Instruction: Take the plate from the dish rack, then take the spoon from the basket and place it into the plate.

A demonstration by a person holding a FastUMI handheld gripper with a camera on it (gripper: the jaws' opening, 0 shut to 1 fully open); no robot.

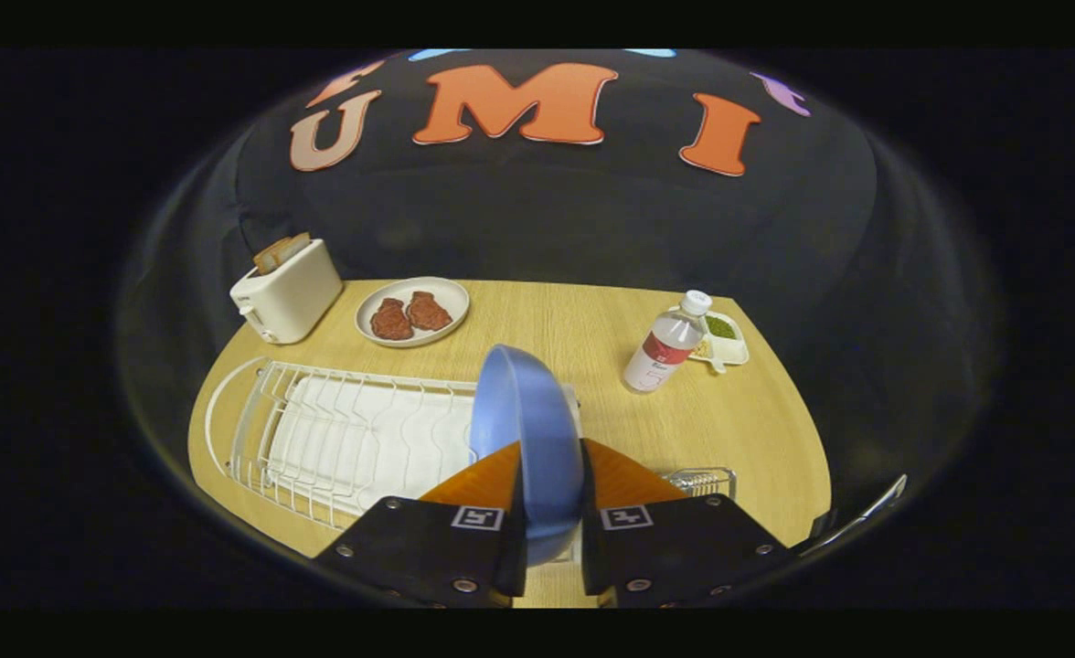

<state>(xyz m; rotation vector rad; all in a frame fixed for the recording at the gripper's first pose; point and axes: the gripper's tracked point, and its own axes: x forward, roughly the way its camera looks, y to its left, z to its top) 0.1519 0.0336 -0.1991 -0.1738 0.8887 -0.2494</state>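
A blue plate stands on edge between my two fingers, and my gripper is shut on its lower rim. The plate is held up above the right end of the white wire dish rack, which lies on the wooden table to the left of my fingers. A small wire basket peeks out just right of my right finger; what lies inside it is hidden. A thin metal handle pokes up at the table's near right edge.
A white toaster with bread slices stands at the far left. Beside it a white plate carries two brown meat pieces. A clear bottle with a red label stands right of centre, with a small white dish of green stuff behind it.
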